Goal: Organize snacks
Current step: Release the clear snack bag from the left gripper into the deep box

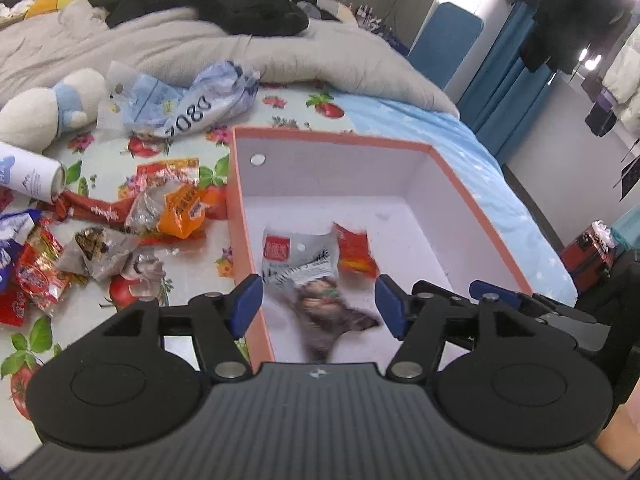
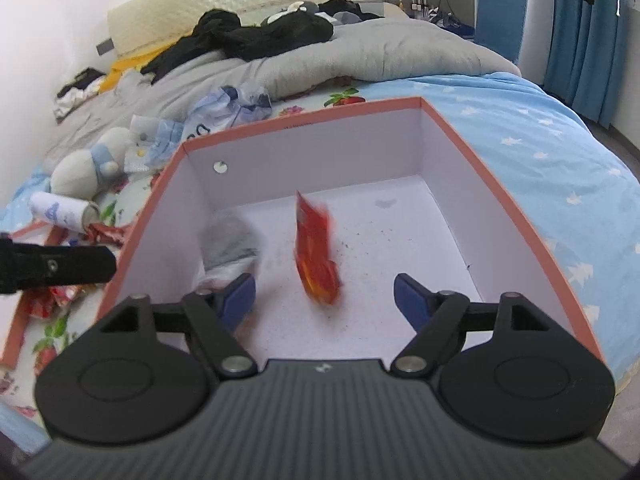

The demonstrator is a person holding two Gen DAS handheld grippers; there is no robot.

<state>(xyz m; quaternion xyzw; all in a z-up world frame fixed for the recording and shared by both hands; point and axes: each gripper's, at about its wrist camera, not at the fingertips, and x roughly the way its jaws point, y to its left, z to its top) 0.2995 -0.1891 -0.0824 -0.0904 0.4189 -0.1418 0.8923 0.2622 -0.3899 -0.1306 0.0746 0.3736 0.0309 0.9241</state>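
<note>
The left gripper (image 1: 318, 306) is wide open with nothing between its blue pads (image 1: 249, 300), poised over the near left wall of an orange-rimmed cardboard box (image 1: 460, 184). Just ahead of its fingertips, inside the box, is a grey snack packet (image 1: 304, 276), its lower half motion-blurred, so it may be falling rather than lying flat. Just right of that packet and a little farther in lies a red snack packet (image 1: 354, 254) on the white floor.

The right gripper (image 2: 324, 300) is also fully spread and holds nothing. Directly ahead between its fingers, the red snack packet (image 2: 316, 252) appears on edge and smeared with blur, over the box (image 2: 520, 216) floor.

To the left of the left gripper, outside the box, a pile of loose snack packets (image 1: 120, 224) lies on the fruit-print sheet (image 1: 48, 332). Farther left are a white spray can (image 1: 30, 176) on its side and a plush toy (image 1: 52, 104). Beyond the box is a grey duvet (image 1: 192, 40) with black clothing (image 1: 224, 4) heaped on it.
</note>
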